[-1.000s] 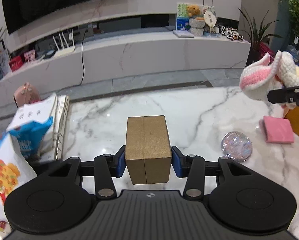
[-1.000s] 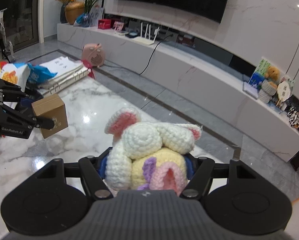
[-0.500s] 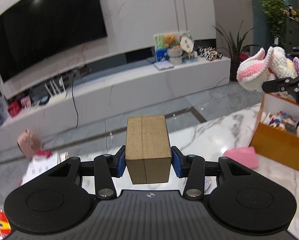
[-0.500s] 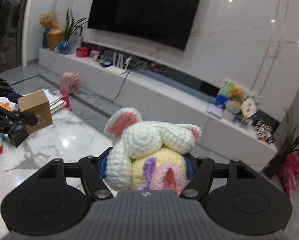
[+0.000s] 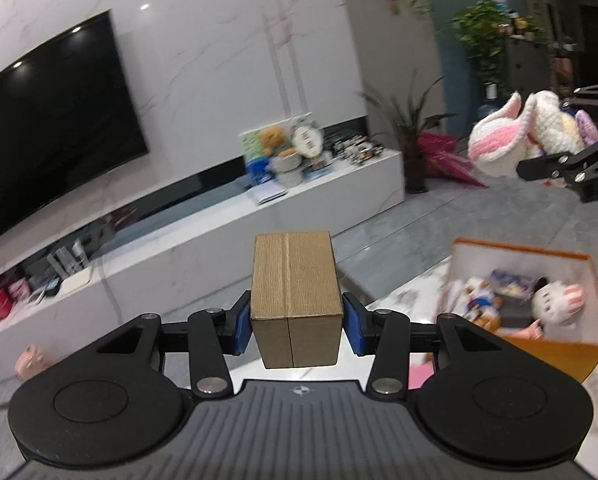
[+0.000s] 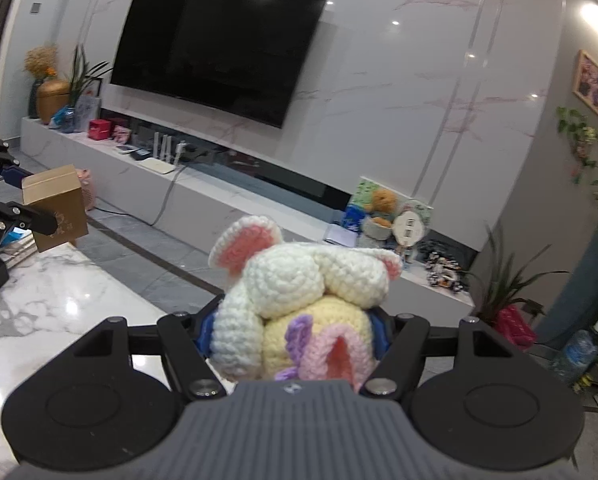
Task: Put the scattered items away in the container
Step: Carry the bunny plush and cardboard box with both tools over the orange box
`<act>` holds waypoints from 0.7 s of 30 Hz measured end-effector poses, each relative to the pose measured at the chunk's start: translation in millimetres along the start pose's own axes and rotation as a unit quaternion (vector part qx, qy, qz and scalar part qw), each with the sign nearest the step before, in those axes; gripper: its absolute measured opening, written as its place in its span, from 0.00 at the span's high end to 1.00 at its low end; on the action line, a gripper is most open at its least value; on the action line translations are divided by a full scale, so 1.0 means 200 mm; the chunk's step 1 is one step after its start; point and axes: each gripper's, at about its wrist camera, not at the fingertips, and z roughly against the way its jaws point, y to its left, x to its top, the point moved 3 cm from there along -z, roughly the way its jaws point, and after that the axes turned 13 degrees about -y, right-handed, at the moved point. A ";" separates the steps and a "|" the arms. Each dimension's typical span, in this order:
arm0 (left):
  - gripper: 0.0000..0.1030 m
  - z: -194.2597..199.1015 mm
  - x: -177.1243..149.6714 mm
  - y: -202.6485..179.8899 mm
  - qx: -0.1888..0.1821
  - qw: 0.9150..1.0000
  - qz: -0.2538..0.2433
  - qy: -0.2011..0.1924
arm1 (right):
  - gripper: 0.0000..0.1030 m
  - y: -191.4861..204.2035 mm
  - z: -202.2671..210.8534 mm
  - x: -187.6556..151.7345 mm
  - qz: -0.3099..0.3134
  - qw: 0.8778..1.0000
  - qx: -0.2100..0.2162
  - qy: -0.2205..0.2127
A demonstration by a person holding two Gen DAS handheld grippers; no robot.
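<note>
The left gripper (image 5: 297, 330) clamps a stiff, light-looking cardboard box (image 5: 295, 296) by its flat sides, a sound hold. The right gripper (image 6: 295, 334) squeezes a soft, compressible crochet bunny (image 6: 299, 300) around its body. Beyond, the orange container (image 5: 555, 354) sits on the marble bench (image 6: 51, 304), already holding toys.

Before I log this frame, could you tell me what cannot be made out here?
- Orange container: absent from the right wrist view; contents blurred in the left wrist view.
- Brown box underside: hidden by the left gripper.
- Crochet toy lower half: hidden by the right gripper.
</note>
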 end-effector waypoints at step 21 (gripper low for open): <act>0.49 -0.43 0.08 -0.81 -0.161 0.987 -0.023 -0.005 | 0.31 -0.44 0.20 -0.38 -0.006 0.997 -0.057 0.054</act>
